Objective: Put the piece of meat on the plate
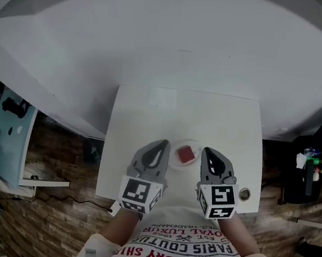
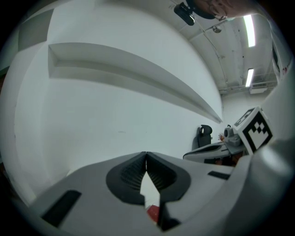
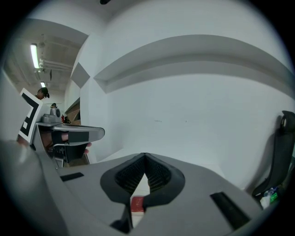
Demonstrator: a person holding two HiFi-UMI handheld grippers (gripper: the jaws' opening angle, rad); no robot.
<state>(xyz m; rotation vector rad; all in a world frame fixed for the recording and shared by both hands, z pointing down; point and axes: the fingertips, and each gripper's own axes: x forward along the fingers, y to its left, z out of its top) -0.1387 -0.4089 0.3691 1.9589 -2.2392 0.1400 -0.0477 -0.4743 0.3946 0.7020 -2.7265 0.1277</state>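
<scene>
Red meat (image 1: 186, 154) lies on a white plate (image 1: 190, 143) near the table's (image 1: 151, 112) six o'clock edge, left gripper (image 1: 161, 145) at its nine o'clock, right gripper (image 1: 208, 153) at three, both jaws pressed together, empty.

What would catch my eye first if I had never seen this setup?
The red meat stands out first, lying on a pale plate near the front edge of the white table. On either side of it are the left gripper and the right gripper, each with its jaws shut and empty and each carrying a black-and-white marker cube.
</scene>
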